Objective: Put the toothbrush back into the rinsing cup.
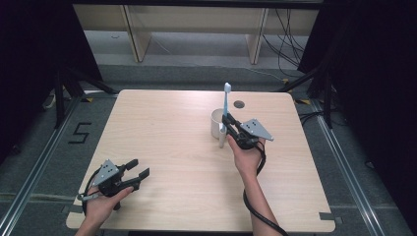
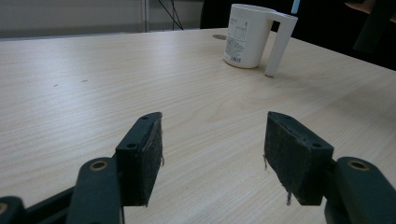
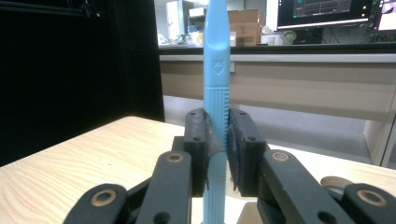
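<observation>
Standing on the wooden table (image 1: 162, 147) is a white mug (image 2: 246, 36). Well away from the mug, the left gripper (image 1: 135, 173) rests wide open, holding nothing. Right beside the mug, the right gripper (image 1: 227, 121) squeezes a blue toothbrush (image 3: 215, 84), upright.

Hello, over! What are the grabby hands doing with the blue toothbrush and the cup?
Right hand-held gripper shut on blue toothbrush, upright over white cup. Left hand-held gripper open, holding nothing, low over table. Nothing in the way.
</observation>
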{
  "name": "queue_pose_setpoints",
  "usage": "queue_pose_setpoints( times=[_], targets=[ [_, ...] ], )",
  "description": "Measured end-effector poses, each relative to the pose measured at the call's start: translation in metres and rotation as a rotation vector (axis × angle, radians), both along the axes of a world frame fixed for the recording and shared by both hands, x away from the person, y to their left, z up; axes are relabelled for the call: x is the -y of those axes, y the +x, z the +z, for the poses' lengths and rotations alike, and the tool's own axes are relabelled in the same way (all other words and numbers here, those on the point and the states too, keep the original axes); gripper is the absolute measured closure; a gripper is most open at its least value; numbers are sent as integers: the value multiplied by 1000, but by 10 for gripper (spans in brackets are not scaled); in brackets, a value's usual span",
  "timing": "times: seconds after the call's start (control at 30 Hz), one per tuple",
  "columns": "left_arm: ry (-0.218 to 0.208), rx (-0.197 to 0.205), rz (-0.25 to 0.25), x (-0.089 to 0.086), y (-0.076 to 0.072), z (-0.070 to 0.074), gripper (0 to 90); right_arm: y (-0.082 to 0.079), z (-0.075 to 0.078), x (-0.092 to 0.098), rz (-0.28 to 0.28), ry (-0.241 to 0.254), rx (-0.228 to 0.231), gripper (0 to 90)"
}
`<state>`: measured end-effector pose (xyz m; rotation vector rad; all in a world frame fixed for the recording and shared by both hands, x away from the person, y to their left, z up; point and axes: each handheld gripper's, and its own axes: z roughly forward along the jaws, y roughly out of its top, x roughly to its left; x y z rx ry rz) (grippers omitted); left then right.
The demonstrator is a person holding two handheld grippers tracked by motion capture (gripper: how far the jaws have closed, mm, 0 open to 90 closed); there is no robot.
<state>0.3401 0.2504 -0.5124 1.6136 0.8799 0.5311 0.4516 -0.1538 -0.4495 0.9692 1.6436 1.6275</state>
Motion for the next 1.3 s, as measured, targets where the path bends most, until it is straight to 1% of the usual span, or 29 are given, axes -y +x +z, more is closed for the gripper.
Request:
queue_pose_setpoints(
  times=[0.03,0.07,0.1,0.13,0.17,0.23,0.27,0.37,0.4,0.43,0.5,0.53,0.57,0.6,0.63,0.67,0.7,0.73,0.77,0.8,0.9,0.97,1.0,1.03,1.13,1.17,1.3],
  targets=[
    [0,0,0,0,0,0,366,0,0,0,0,0,0,791],
    [3,-2,-1,0,0,0,366,1,0,1,-7,-23,7,791],
    [3,-2,-1,0,0,0,367,1,0,1,-7,-23,7,791],
    [2,-4,0,0,0,0,367,-1,0,0,-6,-17,-14,791],
    [2,-3,-1,0,0,0,366,0,-1,-1,7,5,-20,791],
    [3,-3,-1,0,0,0,366,0,-2,-2,-2,7,-16,791],
    [1,-4,-1,0,0,0,366,1,-3,-2,-5,3,-24,791],
    [1,-5,-1,0,0,-1,366,1,-4,-2,-9,5,-23,791],
    [3,-5,-1,0,0,-1,366,2,-5,-1,-17,-11,-19,791],
    [27,1,-1,-2,0,0,366,2,-5,-1,-17,-11,-19,791],
    [26,2,-2,-1,0,0,366,2,-6,-1,-11,-8,-16,791],
    [27,2,-3,-1,0,0,366,2,-6,0,-12,-16,-7,791],
    [26,2,-2,-1,0,0,366,1,-7,-2,-8,4,-37,791],
    [25,0,-2,-1,0,0,366,2,-7,-1,-12,-6,-21,791],
    [25,0,-2,-1,0,0,366,2,-7,-1,-12,-6,-21,791],
    [27,0,-2,-1,0,0,366,3,-8,-1,-8,-17,-15,791],
    [28,-1,-1,-1,0,0,366,3,-8,-1,-8,-17,-15,791],
    [29,1,-2,-1,1,0,366,2,-9,-2,-3,1,-39,791],
    [29,1,-2,-1,1,0,366,2,-9,-2,-3,1,-39,791],
    [28,2,-3,-1,1,0,366,3,-10,-2,-15,-12,-32,791],
    [27,-1,-3,-1,0,0,366,3,-11,-1,-8,-27,-21,791],
    [28,-1,-2,-2,0,0,366,3,-11,-1,-15,-23,-23,791],
    [28,0,-2,-2,1,0,366,2,-12,-4,-15,9,-42,791],
    [28,-1,-2,-2,0,0,366,3,-12,-2,-7,-5,-34,791],
    [27,-2,-2,-2,0,0,366,4,-12,-2,-11,-11,-30,791],
    [26,-3,-2,-1,0,0,366,2,-12,-3,-10,-1,-45,791],
    [29,0,-2,-2,0,0,366,3,-14,-2,-6,-4,-40,791]
  ],
)
